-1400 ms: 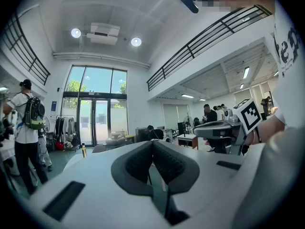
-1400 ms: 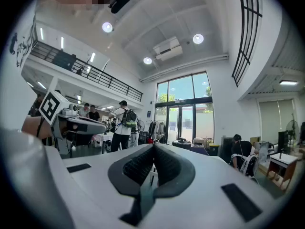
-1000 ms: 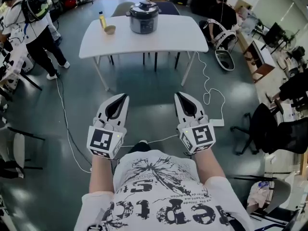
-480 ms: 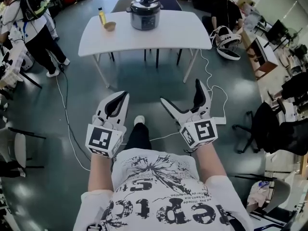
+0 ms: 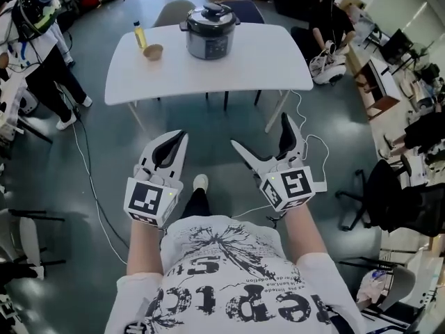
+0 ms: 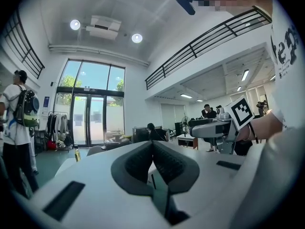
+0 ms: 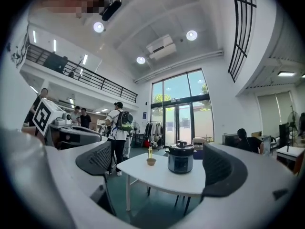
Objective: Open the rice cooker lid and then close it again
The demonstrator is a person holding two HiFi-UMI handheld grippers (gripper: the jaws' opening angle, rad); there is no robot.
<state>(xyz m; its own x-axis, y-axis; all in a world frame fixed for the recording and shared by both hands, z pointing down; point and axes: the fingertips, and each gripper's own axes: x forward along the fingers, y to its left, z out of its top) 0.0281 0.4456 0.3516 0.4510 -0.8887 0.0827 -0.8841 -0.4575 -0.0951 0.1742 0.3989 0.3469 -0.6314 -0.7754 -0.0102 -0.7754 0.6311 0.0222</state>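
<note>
The steel rice cooker with its black lid down stands at the far side of the white table, well ahead of both grippers. In the right gripper view the rice cooker shows small and distant on the table. My left gripper is shut and empty, its pads meeting in the left gripper view. My right gripper is open; its jaws have just been opening wide, with nothing between them. Both are held level over the floor.
A yellow bottle and a small bowl stand on the table's left part. A chair sits behind it. A standing person is at left, a seated one at right. Cables cross the floor.
The right gripper's jaws went from shut to wide open. Both grippers and I have moved toward the table, which now looks nearer and larger.
</note>
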